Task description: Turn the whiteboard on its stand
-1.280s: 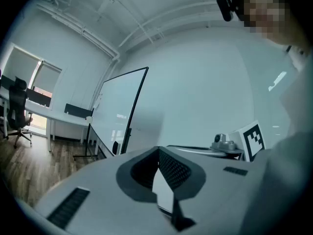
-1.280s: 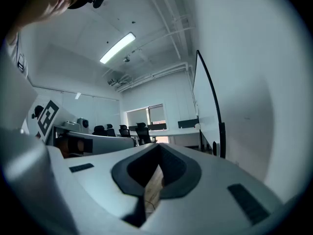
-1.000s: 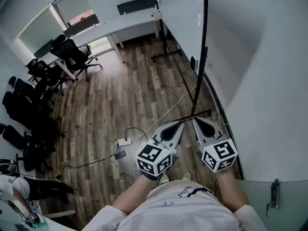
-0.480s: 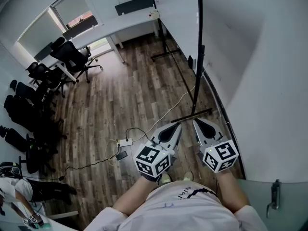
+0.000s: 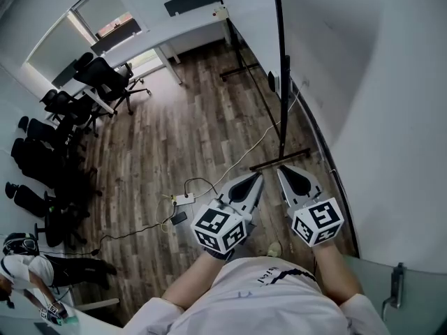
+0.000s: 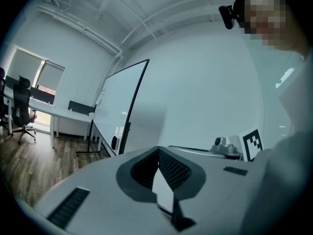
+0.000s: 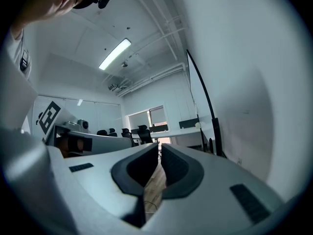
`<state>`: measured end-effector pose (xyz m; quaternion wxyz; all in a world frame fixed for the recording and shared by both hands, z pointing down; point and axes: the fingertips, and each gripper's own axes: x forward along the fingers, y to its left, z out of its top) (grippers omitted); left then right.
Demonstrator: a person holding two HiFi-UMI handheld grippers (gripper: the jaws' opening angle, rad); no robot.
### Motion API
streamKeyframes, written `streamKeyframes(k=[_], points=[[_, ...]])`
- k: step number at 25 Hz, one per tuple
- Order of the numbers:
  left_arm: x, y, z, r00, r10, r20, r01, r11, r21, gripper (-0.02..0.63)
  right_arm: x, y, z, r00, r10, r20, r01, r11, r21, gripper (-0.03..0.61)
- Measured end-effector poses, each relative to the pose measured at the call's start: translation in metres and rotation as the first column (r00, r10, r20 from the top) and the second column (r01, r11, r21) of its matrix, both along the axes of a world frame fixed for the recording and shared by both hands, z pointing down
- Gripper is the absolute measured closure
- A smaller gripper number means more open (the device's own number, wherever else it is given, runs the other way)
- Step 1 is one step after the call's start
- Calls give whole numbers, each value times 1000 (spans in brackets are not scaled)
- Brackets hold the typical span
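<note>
Vs a sec ago: the whiteboard's (image 5: 260,40) near black post sits further left in the head view and more upright, and its near stand foot (image 5: 279,160) is a bit higher in frame. Both grippers kept approx the same spot in front of the person, jaws unchanged. Room: the wall (image 5: 391,117) runs close along the board's right side, w/ only a narrow gap. The wood floor (image 5: 181,124) to the left is wide open up to the desk (image 5: 150,40) and office chairs (image 5: 105,79) at the far end. Floor clutter near the left gripper (image 5: 258,178): a power strip (image 5: 183,200) w/ a cable (image 5: 241,158) running past the foot toward the wall. The board is seen nearly edge-on, running away from the person along the wall. Left gripper: jaws together, nothing btwn them, tip just short of the near foot's left end in the head view. Right gripper (image 5: 283,172): jaws closed, empty, tip just below the foot by the post base. Neither touches board or stand. In the gripper views the board stands ahead, left of centre for the left gripper, right of centre for the right.
</note>
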<state>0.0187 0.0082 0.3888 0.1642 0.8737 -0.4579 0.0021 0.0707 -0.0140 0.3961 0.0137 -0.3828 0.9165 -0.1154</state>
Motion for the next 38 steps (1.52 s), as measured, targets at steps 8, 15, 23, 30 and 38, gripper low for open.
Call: streamKeyframes(k=[8, 15, 23, 30, 38], points=[[10, -32, 9, 1000, 7, 12, -7, 1000, 3, 603, 12, -34, 19, 999, 34, -10, -34, 999, -26, 565], [9, -92, 19, 999, 46, 15, -46, 998, 29, 602, 11, -89, 33, 995, 87, -56, -89, 995, -37, 565], [-10, -190, 13, 993, 115, 23, -117, 991, 66, 603, -2, -189, 32, 977, 192, -96, -195, 980, -33, 563], [-26, -259, 21, 982, 186, 33, -188, 979, 78, 602, -10, -257, 44, 944, 313, -104, -319, 947, -45, 535], [-17, -310, 44, 973, 232, -3, -231, 972, 36, 602, 9, -316, 87, 916, 370, -154, -388, 915, -112, 493]])
